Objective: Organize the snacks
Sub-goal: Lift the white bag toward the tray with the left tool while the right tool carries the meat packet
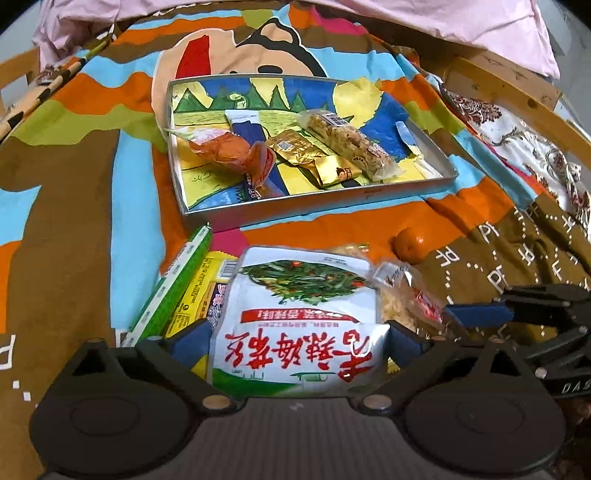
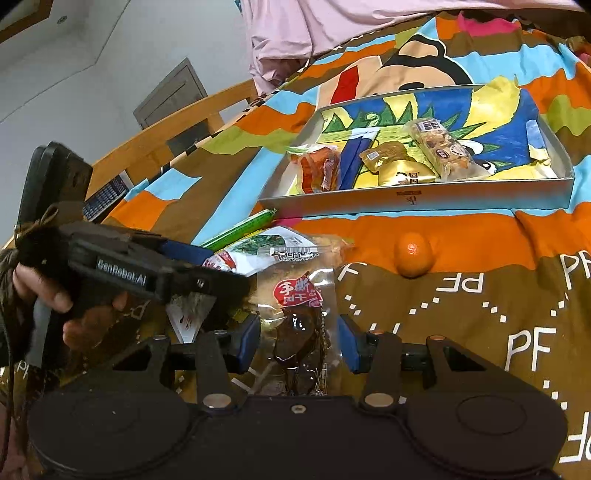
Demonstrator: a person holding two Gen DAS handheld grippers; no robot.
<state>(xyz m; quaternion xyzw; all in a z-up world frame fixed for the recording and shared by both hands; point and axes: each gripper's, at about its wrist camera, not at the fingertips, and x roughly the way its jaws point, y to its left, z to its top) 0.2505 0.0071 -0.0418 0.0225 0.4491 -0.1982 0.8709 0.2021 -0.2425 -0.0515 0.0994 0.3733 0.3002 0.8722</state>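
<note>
A silver tray (image 1: 317, 208) (image 2: 480, 192) lies on the bright cloth and holds several snack packets. In the left wrist view, my left gripper (image 1: 297, 341) is open with its blue pads on either side of a white packet (image 1: 295, 314) with a green vegetable picture. In the right wrist view, my right gripper (image 2: 299, 341) is open around a clear packet (image 2: 295, 314) with a red label and dark snack. A green sausage stick (image 1: 170, 288) (image 2: 240, 229) and a yellow packet (image 1: 199, 291) lie to the left of the pile.
A small orange (image 1: 410, 245) (image 2: 413, 254) lies on the cloth in front of the tray. A pink blanket (image 1: 443, 18) is bunched behind. A wooden frame (image 2: 166, 140) edges the surface.
</note>
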